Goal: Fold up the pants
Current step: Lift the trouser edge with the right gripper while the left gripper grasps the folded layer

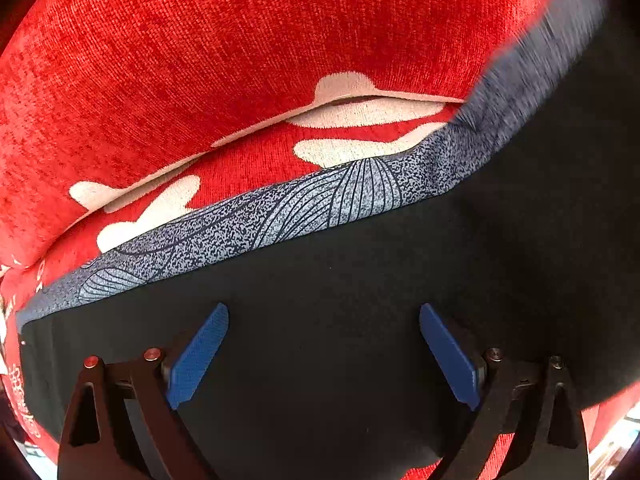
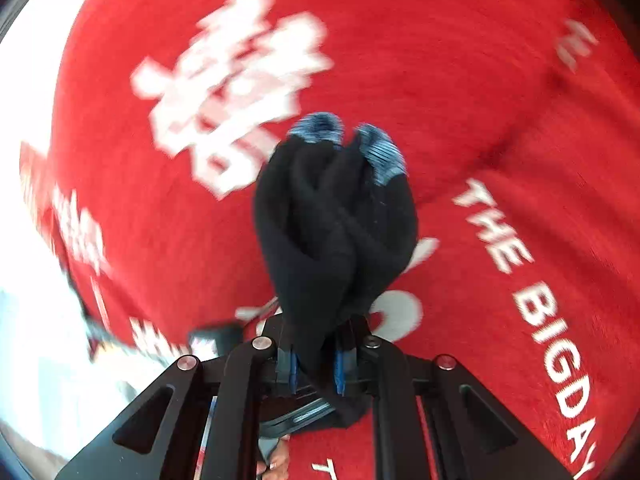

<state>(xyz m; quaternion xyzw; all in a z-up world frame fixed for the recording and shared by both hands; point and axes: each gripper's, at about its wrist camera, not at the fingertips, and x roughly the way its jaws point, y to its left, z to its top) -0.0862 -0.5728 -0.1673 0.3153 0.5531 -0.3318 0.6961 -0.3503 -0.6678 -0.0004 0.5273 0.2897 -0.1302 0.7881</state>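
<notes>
Left wrist view: left gripper (image 1: 324,354) points steeply down, its two blue fingers (image 1: 198,356) spread wide with nothing pinched. The black pants (image 1: 360,280) lie flat under and between the fingers, filling the gap and running beyond both tips. Past the fingertips, a grey-blue patterned band (image 1: 248,220) edges the pants; beyond that lies the red cloth (image 1: 200,60) with white shapes, which shows a fold or seam. Whether the pads touch the fabric cannot be told.

Right wrist view: right gripper (image 2: 316,364) has its fingers pressed nearly together, pinching a gathered bunch of the same pants (image 2: 332,232). The bunch stands out forward from the fingertips, lifted off the red cloth (image 2: 440,80), and ends in two grey-blue patches (image 2: 384,156) at its far end. The view is motion-blurred.

Count: one pair of pants, two grippers, two fingers each, one red cloth with white lettering.
</notes>
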